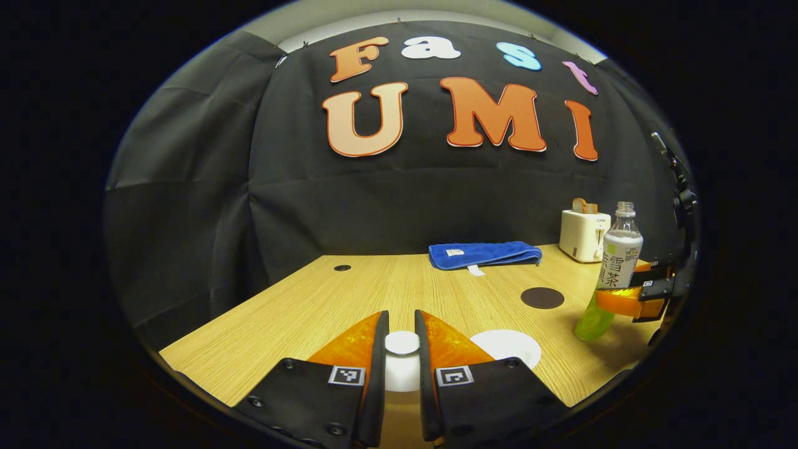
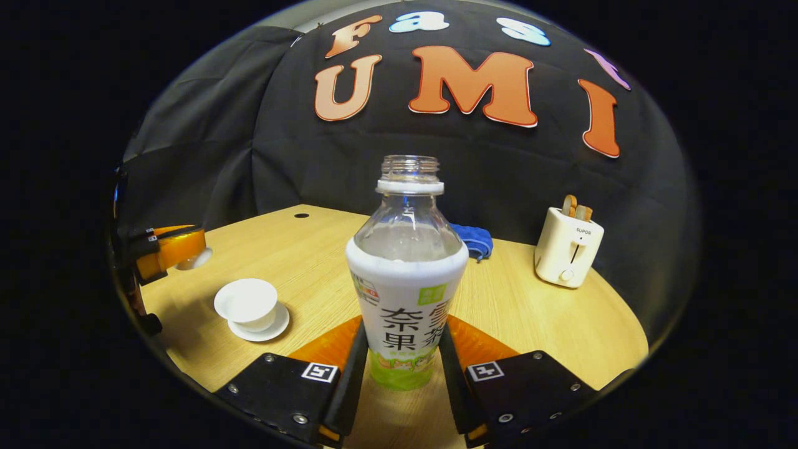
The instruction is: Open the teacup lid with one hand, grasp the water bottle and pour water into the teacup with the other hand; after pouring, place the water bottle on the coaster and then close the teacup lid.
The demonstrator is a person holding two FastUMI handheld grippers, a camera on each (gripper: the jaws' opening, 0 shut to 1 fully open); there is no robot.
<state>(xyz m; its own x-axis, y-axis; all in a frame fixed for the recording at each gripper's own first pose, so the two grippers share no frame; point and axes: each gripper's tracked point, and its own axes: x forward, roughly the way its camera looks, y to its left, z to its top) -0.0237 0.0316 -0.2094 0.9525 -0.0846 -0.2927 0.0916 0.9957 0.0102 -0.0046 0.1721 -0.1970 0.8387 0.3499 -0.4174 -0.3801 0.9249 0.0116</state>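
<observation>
Your left gripper clamps the white teacup lid between both fingers, holding it above the wooden table. In the left gripper view the uncovered teacup shows as a white round just right of your fingers. Beyond it, the dark round coaster lies flat on bare wood, apart from everything around it.

Your right gripper is closed on the water bottle, both fingers pressing the lower label. The bottle stands upright, cap off, neck open. In the left gripper view it hangs near the table's right edge, just right of the coaster.

In the right gripper view the teacup sits on its saucer at left, close to the table's near edge, with your left gripper just behind it.

A folded blue towel lies along the back edge and a cream toaster stands at the back right. Open wood stretches between these and the teacup, and the table's left half is bare wood.
</observation>
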